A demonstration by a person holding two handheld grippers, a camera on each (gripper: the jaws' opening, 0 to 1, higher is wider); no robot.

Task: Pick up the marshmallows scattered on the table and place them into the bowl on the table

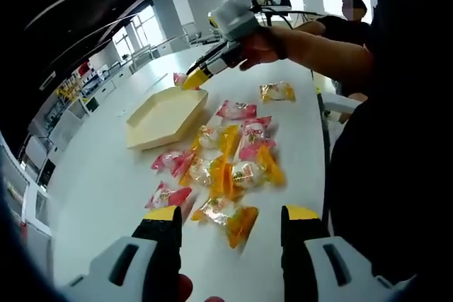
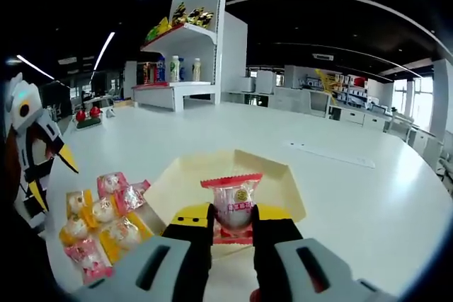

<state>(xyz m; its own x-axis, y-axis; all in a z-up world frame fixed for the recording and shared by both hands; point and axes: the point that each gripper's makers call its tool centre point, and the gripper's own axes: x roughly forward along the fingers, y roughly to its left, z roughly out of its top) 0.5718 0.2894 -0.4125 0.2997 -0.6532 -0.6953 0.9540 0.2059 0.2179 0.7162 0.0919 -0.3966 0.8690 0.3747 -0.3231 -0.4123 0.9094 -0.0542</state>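
Holding a pink-wrapped marshmallow between its yellow-tipped jaws, the right tool is clamped on the lower half of the packet. The packet's crimped red top edge stands clear above the jaw tips. Directly ahead of this tool, and below the packet, lies the shallow cream bowl, an angular tray-like dish on the white counter. The packet appears to hang over the bowl's near wall rather than its middle; the exact overlap cannot be told.

Risks at release:
- If the jaws open here, the packet may land on the near rim and tip back onto the counter. Cause: the tool not being far enough forward over the bowl.
- The bowl looks light. A jaw tip lowered against its wall could push it away across the smooth counter.
- The glossy wrapper may cling to one jaw pad and drop late or sideways.

The left tool has its jaws spread wide and holds nothing. Ahead of it, a cluster of pink and orange marshmallow packets lies on the counter, several overlapping.
- Closing on overlapped wrappers may lift two packets or drag a neighbour. Cause: jaws straddling more than one packet.
- One orange packet lies apart, beyond the cluster, and could be overlooked.
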